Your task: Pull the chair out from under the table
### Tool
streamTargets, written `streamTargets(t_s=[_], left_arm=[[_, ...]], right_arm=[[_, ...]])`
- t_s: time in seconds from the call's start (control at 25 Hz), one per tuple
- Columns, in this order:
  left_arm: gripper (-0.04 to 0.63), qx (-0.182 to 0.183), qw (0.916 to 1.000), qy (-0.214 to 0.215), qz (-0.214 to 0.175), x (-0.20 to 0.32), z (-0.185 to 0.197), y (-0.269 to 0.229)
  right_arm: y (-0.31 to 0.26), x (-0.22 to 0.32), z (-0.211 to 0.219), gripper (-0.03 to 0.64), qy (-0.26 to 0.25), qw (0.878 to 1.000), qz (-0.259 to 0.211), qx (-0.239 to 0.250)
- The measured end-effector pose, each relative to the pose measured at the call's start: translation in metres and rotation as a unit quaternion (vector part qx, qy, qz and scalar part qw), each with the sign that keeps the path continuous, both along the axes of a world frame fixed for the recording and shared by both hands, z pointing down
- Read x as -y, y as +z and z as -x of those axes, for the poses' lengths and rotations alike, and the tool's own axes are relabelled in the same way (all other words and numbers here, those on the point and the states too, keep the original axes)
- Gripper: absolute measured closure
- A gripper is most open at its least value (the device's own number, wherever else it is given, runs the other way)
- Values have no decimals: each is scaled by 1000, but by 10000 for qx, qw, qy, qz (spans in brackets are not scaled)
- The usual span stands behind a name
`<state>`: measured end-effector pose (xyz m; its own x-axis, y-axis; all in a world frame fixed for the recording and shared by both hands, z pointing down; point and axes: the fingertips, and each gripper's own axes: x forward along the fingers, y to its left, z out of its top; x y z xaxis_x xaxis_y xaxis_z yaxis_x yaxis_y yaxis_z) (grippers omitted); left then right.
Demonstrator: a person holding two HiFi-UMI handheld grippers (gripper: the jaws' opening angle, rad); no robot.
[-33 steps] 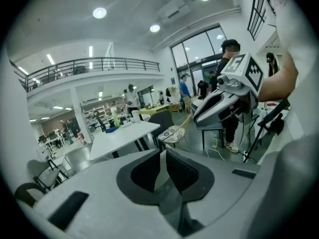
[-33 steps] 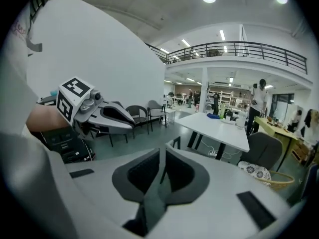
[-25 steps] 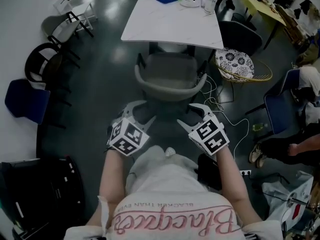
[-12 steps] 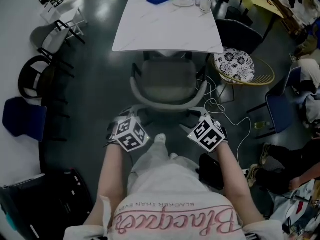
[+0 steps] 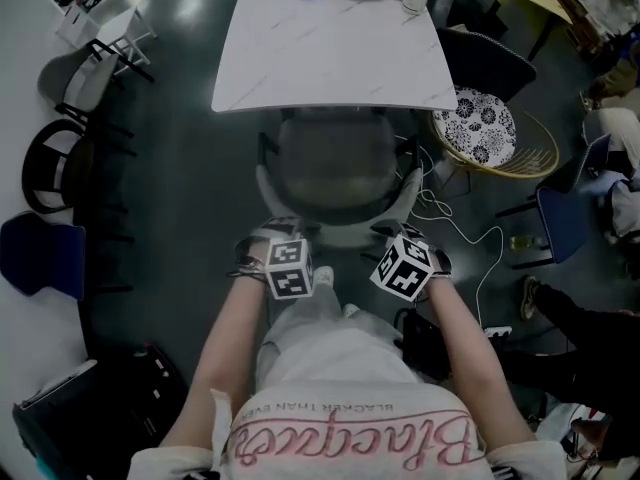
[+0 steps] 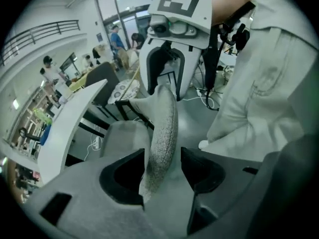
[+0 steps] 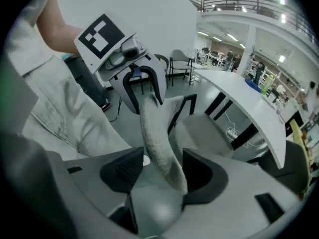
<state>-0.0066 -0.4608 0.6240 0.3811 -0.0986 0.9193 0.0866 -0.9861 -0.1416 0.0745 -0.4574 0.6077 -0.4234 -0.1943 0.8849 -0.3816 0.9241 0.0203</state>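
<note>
A grey chair (image 5: 330,163) with a curved backrest stands tucked under the near edge of the white table (image 5: 325,48). My left gripper (image 5: 268,238) is at the left part of the backrest rim (image 6: 162,133). Its jaws straddle the rim and are opening, with a gap beside the rim. My right gripper (image 5: 400,236) straddles the right part of the same rim (image 7: 157,133), which lies against one jaw with a gap to the other. Each gripper view shows the other gripper on the rim: the right gripper (image 6: 167,78) and the left gripper (image 7: 142,86).
A wicker seat with a patterned cushion (image 5: 475,123) and a dark chair (image 5: 480,58) stand right of the table. White cables (image 5: 460,228) trail on the floor. A blue chair (image 5: 40,258) and a black chair (image 5: 55,168) are at the left. A person's foot (image 5: 530,298) is at right.
Both grippers have moved forward and down from in front of my body onto the chair's backrest rim. The chair has not shifted from the table.
</note>
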Motion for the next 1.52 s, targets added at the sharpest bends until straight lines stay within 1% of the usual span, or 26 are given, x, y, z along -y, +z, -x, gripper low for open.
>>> streamTargets(t_s=[0.08,0.16,0.32,0.44,0.52,0.64,0.68,0.76,0.8,0.88,0.92,1.2,1.52], left_arm=[[396,130,9997,199,55,5,-1,13],[396,183,9993,275,147,11,-1,21],[396,245,9983,389,350,19,-4,36],[396,329,9970,521,469,18,-5,52],[397,290,9967,528,540,17,-8,59],[399,141,9956,641,671,13,-13,61],[406,99,9950,710,692,12,-15,60],[443,74,9938,861,705,8,-16,60],[458,83,9932,908,725,6,-16,61],[466,113,9925,918,804,5,-15,60],[469,123,9922,904,845,5,-15,60],[475,154,9918,818,974,-8,-13,57],[474,129,9931,714,918,-64,-15,55]], right_arm=[[17,4,0,405,-283,9991,50,-321],[30,7,-3,405,-436,9977,153,-498],[44,14,-5,403,-430,9971,482,-396],[49,15,-3,399,-573,9958,643,-315],[53,14,-3,396,-678,9950,660,-310],[63,13,-5,396,-863,9930,623,-503],[67,13,-6,396,-926,9923,622,-544],[69,10,-7,399,-1058,9907,645,-563],[69,9,-7,414,-1131,9899,633,-566],[67,8,-7,449,-1220,9892,569,-573],[66,8,-7,455,-1215,9895,549,-565],[59,-5,-6,459,-1069,9916,558,-468],[57,-60,-8,457,-1098,9914,570,-436]])
